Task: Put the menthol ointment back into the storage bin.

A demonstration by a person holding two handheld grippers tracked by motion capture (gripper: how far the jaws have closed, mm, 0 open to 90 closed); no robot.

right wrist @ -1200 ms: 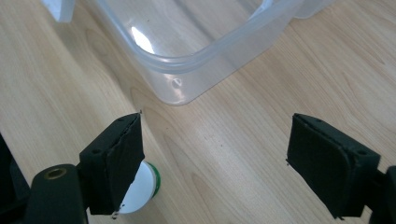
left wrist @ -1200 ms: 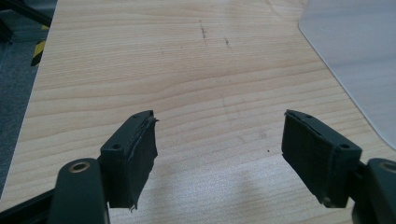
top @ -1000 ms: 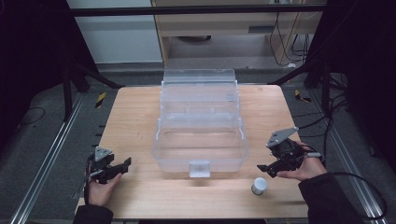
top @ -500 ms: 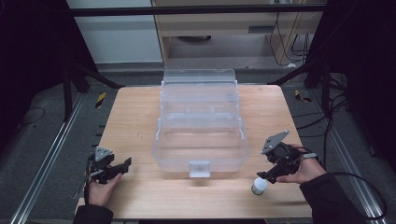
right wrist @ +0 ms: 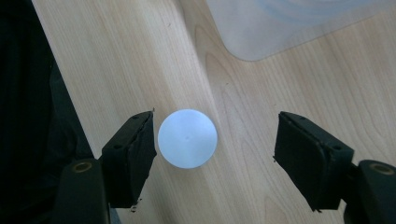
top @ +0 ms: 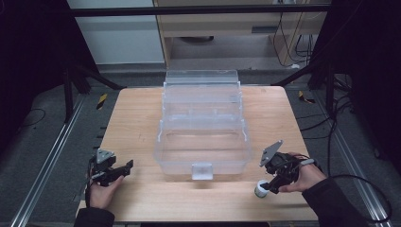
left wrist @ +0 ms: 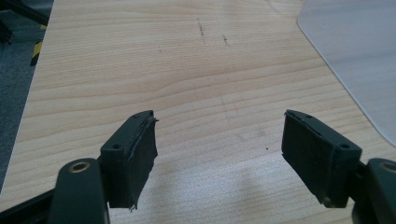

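From the high view, I see my right gripper (top: 265,186) over the small white-capped container (top: 260,189), at five o'clock from the clear plastic box (top: 203,142). In the left gripper view, my left gripper (left wrist: 219,154) is spread over bare table (left wrist: 187,70). In the right gripper view, the jaws have just been closing around the container (right wrist: 187,138), pads not yet pressing.

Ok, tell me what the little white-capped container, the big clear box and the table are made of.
White-capped container: probably plastic, with a smooth matte, slightly translucent white top.
Clear box: looks like transparent rigid plastic; the table shows through its glossy walls.
Table: light wood or wood-look laminate, with visible grain lines and a low sheen.
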